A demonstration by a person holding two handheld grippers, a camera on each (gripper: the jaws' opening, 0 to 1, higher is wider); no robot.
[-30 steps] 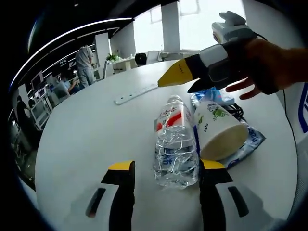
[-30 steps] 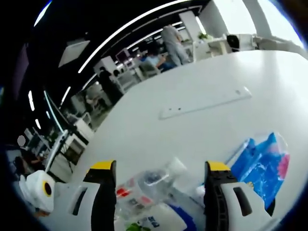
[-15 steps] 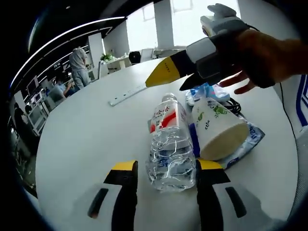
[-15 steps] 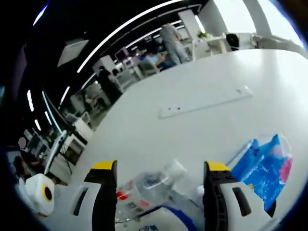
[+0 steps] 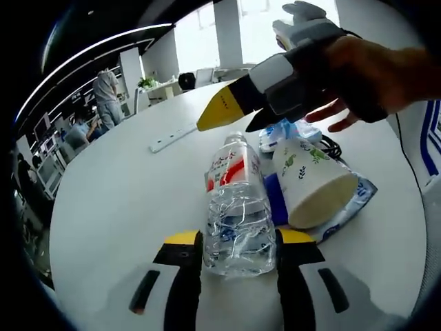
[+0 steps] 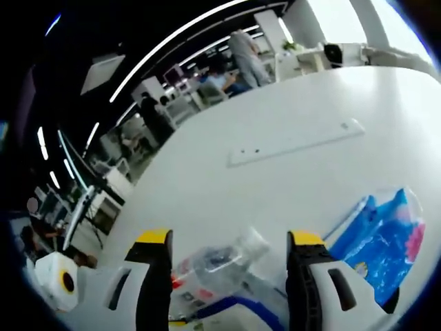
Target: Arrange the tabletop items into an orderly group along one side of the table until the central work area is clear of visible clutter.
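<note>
The left claw [image 5: 238, 241] is closed narrowly around the base of a clear water bottle [image 5: 236, 207], with both jaws touching its sides. The bottle lies on its side on the white tabletop [image 5: 124, 193], cap pointing far. Just right of the bottle, a paper cup [image 5: 310, 183] lies tipped over, mouth facing near, resting on a blue packet [image 5: 358, 200]. The right claw [image 5: 227, 114], held in a person's hand [image 5: 375, 72], hovers above the bottle's cap end; its jaws stand apart. In the right gripper view, the right claw [image 6: 231, 241] is wide, with the bottle [image 6: 213, 265] visible between its jaws and a blue packet [image 6: 382, 238] to the right. A long white strip [image 6: 296, 141] lies far across the tabletop [image 6: 227, 200].
</note>
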